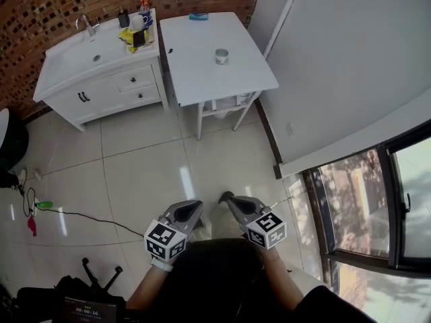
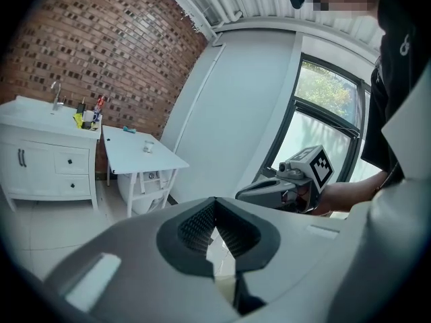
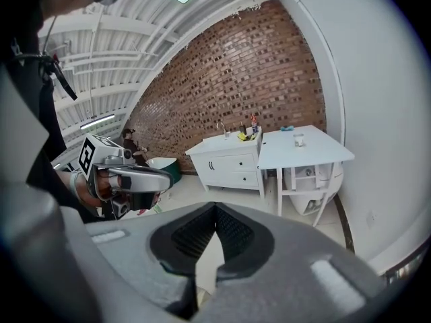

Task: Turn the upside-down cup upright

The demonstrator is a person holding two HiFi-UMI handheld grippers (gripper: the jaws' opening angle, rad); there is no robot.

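A small pale cup (image 1: 221,56) stands on the white table (image 1: 195,73) far ahead, against the white wall; it is too small to tell which way up it is. The same cup (image 2: 147,147) shows tiny in the left gripper view, and the cup (image 3: 299,139) shows again in the right gripper view. My left gripper (image 1: 196,208) and right gripper (image 1: 225,197) are held close to my body over the tiled floor, far from the table. Both are shut with nothing between the jaws. Each sees the other: the right gripper (image 2: 250,194) and the left gripper (image 3: 165,177).
A white sink cabinet (image 1: 101,79) with a tap and bottles stands left of the table by the brick wall. A white bin (image 3: 323,180) sits under the table. A black cable (image 1: 81,215) lies on the floor at left; a large window (image 1: 377,200) is at right.
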